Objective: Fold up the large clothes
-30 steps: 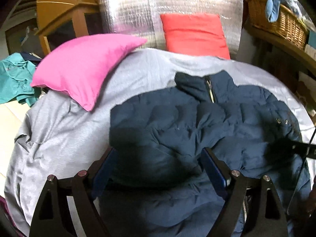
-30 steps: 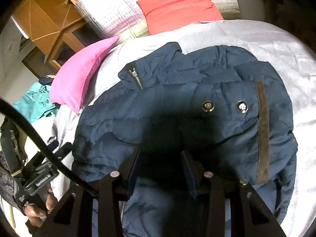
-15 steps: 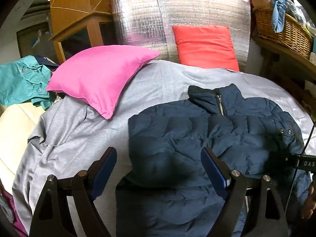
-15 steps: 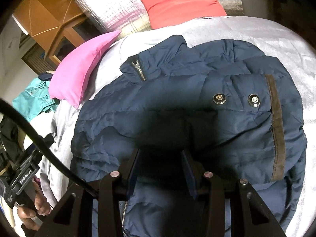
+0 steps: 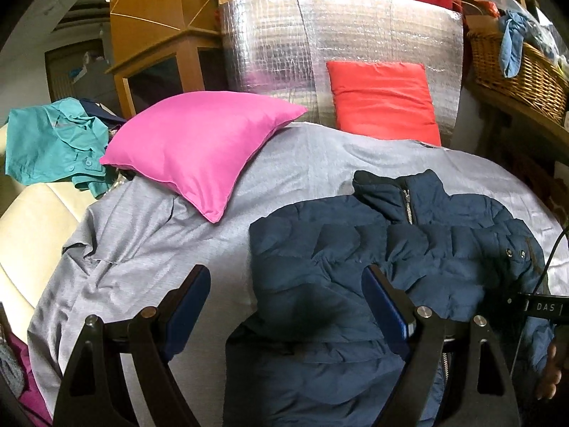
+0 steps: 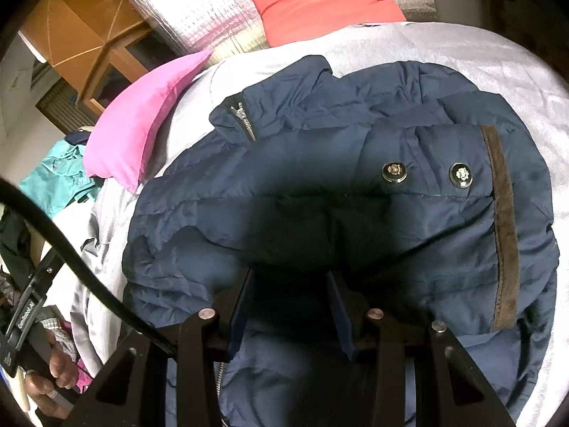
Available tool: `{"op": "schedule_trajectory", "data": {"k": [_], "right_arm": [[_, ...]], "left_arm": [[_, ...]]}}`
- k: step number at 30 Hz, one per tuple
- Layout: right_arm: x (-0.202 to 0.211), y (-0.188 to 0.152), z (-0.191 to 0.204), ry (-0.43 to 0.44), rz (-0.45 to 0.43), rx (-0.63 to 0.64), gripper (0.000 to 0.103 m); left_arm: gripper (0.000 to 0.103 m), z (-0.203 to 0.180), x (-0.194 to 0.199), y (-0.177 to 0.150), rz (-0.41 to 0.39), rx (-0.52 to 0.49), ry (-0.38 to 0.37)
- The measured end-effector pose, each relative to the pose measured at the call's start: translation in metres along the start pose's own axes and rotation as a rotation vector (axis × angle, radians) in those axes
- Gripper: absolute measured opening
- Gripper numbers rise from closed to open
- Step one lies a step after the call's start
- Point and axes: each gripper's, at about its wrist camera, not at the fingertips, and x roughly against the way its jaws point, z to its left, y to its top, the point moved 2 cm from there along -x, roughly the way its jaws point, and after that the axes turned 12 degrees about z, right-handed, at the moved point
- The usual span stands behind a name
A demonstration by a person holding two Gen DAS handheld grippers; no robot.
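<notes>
A navy puffer jacket [image 5: 355,277] lies on a grey bed sheet [image 5: 302,163], collar and zip toward the pillows, sleeves folded in over the body. In the right wrist view the jacket [image 6: 320,185] shows a folded sleeve cuff with a brown strip and two snap buttons. My left gripper [image 5: 286,291] is open and empty, raised above the jacket's left edge. My right gripper [image 6: 291,284] is open, with a moderate gap, close over the jacket's dark middle and holding nothing.
A pink pillow [image 5: 199,149] lies on the sheet at the left and a red pillow [image 5: 382,99] leans on a silver insulated panel [image 5: 338,42]. Teal clothing [image 5: 53,142] is heaped at the left. A wicker basket [image 5: 515,67] sits on a shelf at the right.
My left gripper has pulled up and back to the left, away from the jacket, still open. My right gripper has stayed over the jacket, shifting only slightly.
</notes>
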Motion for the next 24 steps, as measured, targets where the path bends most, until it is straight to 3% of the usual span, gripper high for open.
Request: {"op": "schedule_trajectory", "data": {"k": [24], "right_arm": [[0.012,-0.001,-0.003,0.032,-0.010,0.024,0.046]], "left_arm": [[0.087,0.016,0.008,0.003,-0.051,0.035,0.127]]}}
